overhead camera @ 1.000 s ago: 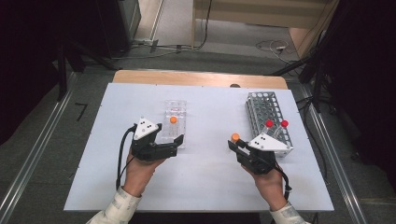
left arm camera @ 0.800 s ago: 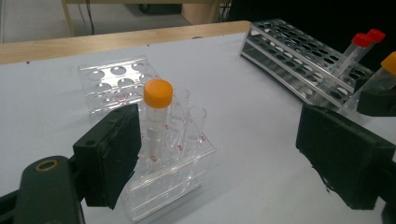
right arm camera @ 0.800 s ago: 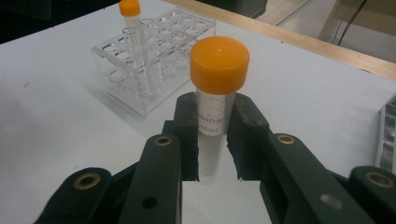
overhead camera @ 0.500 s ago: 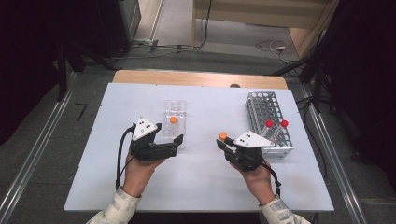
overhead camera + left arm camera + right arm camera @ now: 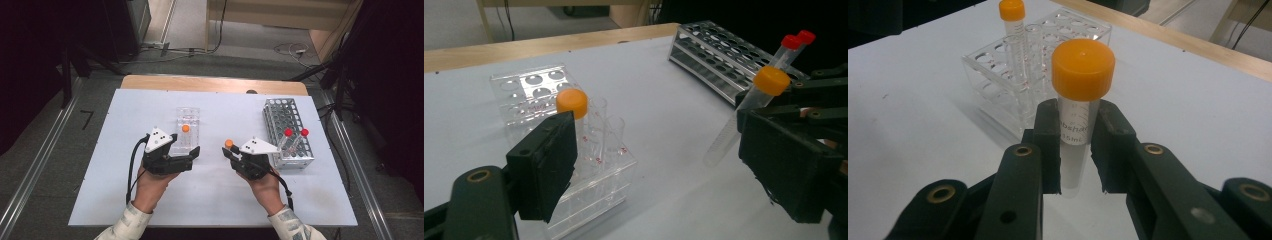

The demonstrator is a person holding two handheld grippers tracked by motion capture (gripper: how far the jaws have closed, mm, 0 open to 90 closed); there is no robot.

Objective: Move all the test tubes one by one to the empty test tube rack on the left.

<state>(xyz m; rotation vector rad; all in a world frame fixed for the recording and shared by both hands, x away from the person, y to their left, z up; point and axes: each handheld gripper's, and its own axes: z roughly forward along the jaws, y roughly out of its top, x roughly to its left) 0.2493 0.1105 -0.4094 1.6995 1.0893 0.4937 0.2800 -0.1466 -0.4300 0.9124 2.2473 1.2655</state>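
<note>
Orange-capped tube (image 5: 1079,95) sits clamped upright in my right gripper (image 5: 235,154) above the white table (image 5: 215,200); my left gripper (image 5: 192,156) — jaws spread, empty — waits beside the clear rack (image 5: 187,131).

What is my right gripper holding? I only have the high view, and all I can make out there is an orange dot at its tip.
Observer: The right gripper is shut on a clear tube with an orange cap; its jaws clamp the tube just under the cap.
Operator: Is the tube upright?
Observer: In the left gripper view it leans, cap up, with its pointed bottom end above the white table.
Operator: And the clear rack, what is in it?
Observer: The clear rack holds one orange-capped tube standing upright, plus a couple of uncapped clear tubes beside it.
Operator: Is the left gripper on anything?
Observer: No, the left gripper is open, with the rack's corner between its jaws.
</note>
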